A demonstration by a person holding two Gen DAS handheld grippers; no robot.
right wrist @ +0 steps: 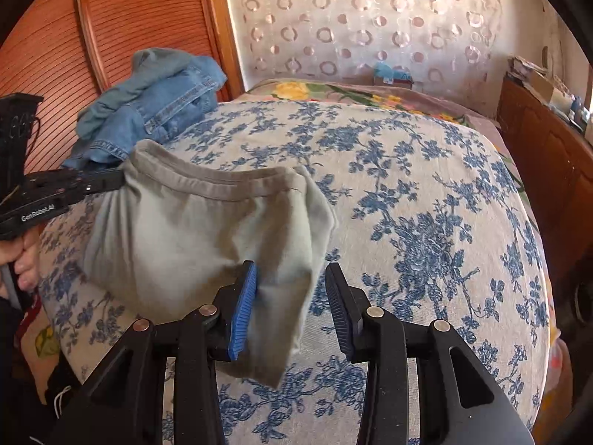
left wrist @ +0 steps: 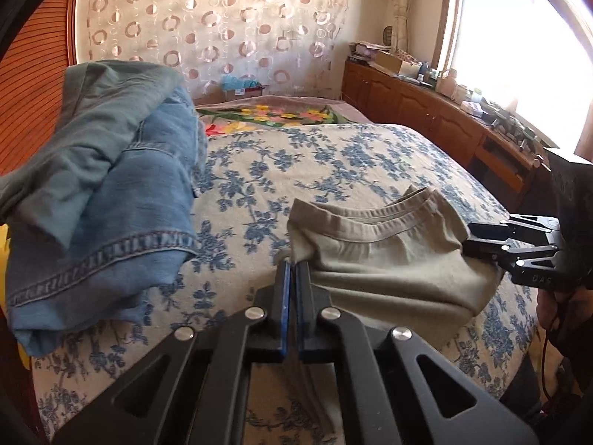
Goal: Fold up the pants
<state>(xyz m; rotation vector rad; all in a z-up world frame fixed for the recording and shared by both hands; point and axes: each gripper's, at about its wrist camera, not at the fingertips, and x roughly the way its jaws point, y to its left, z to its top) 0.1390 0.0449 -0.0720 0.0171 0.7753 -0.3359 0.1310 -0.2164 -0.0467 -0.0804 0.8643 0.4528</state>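
Note:
Grey-green pants (left wrist: 370, 270) are bunched into a folded bundle with the waistband on top, just above the flowered bedspread (left wrist: 333, 159). My left gripper (left wrist: 292, 270) is shut on the bundle's left corner; in the right wrist view the left gripper (right wrist: 111, 181) pinches the pants (right wrist: 185, 230) at their far left. My right gripper (right wrist: 292, 282) stands open. The pants' right edge hangs between its jaws and lies against the left blue pad (right wrist: 244, 311), while the other pad is clear of the cloth. From the left wrist view the right gripper (left wrist: 469, 239) sits at the bundle's right end.
A heap of blue jeans and a teal garment (left wrist: 111, 185) lies on the bed's left side, also seen as the heap (right wrist: 155, 100) by the slatted wooden door. A wooden cabinet (left wrist: 426, 115) with clutter runs under the bright window. A hand (right wrist: 22, 259) grips the left handle.

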